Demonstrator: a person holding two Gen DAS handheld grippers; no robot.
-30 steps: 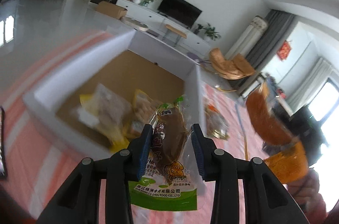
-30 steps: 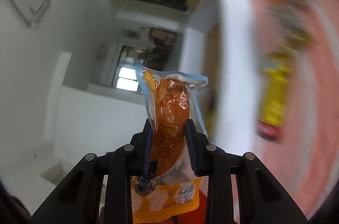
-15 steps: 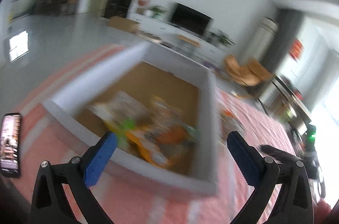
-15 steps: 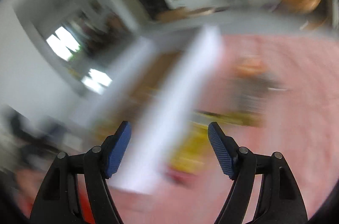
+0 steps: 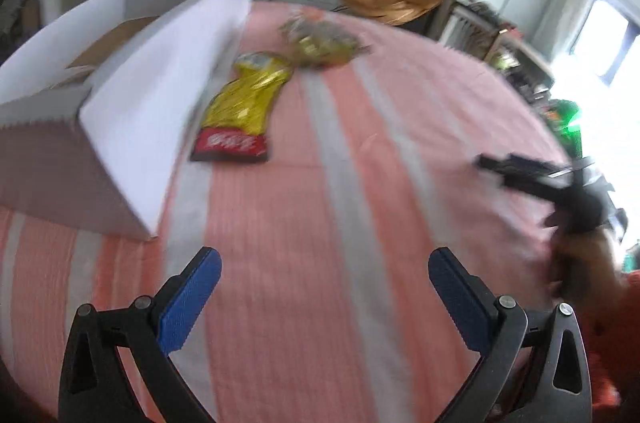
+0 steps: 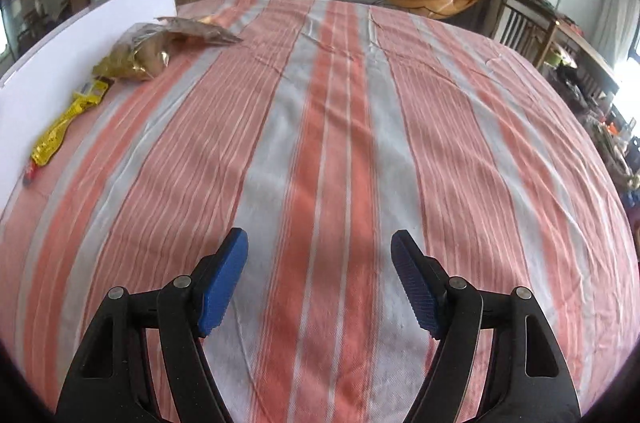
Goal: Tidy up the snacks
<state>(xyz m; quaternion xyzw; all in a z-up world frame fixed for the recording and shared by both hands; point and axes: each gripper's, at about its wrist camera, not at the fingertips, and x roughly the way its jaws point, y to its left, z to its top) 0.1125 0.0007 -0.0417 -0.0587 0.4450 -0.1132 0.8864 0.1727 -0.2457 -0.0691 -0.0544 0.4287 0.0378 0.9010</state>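
- Two snack bags lie on the striped cloth (image 6: 340, 127), ahead and to the left of both claws.
- The left gripper (image 5: 325, 297) is spread wide, nothing in it.
- The right gripper (image 6: 319, 281) is spread too, holding nothing.
- The yellow snack bag (image 5: 240, 107) lies just beside the white box (image 5: 160, 83).
- The clear bag of gold-wrapped snacks (image 5: 322, 41) sits farther ahead.

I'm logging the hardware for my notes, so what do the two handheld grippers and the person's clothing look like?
Both the left gripper and right gripper have black triangular-cutout arms with silver rivets and ribbed blue pads. An orange sleeve shows at the left view's edge.
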